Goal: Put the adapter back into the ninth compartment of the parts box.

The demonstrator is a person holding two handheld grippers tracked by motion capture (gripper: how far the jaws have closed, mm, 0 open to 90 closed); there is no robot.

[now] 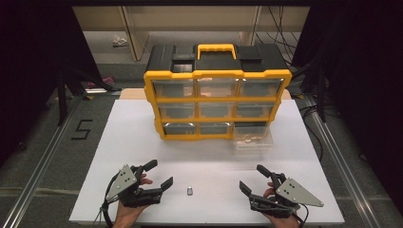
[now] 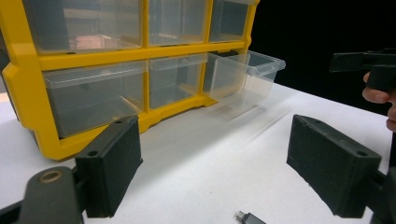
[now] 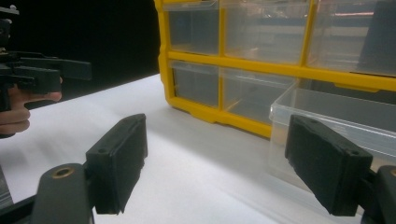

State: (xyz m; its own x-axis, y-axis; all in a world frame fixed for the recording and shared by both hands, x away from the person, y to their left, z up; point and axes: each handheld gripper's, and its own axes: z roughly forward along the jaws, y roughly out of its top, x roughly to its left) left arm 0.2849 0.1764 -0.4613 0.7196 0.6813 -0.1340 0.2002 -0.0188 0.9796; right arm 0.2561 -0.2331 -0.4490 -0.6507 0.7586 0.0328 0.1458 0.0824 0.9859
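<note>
A yellow and black drawer cabinet (image 1: 217,90) stands at the back of the white table (image 1: 142,142). Its bottom right clear drawer (image 1: 253,138) is pulled out, with some light brown contents inside; the same drawer (image 2: 243,77) sits far ahead in the left gripper view and the drawer (image 3: 336,126) is close in the right gripper view. A small metal piece (image 1: 189,191) lies near the front edge between the hands, and the piece (image 2: 250,217) peeks in low in the left gripper view. My left gripper (image 1: 158,175) is open and empty. My right gripper (image 1: 253,178) is open and empty too.
The cabinet (image 2: 93,70) has three rows of clear drawers, the others pushed in. Dark floor with rails and cables surrounds the table. A "5" mark (image 1: 81,129) is on the floor at the left.
</note>
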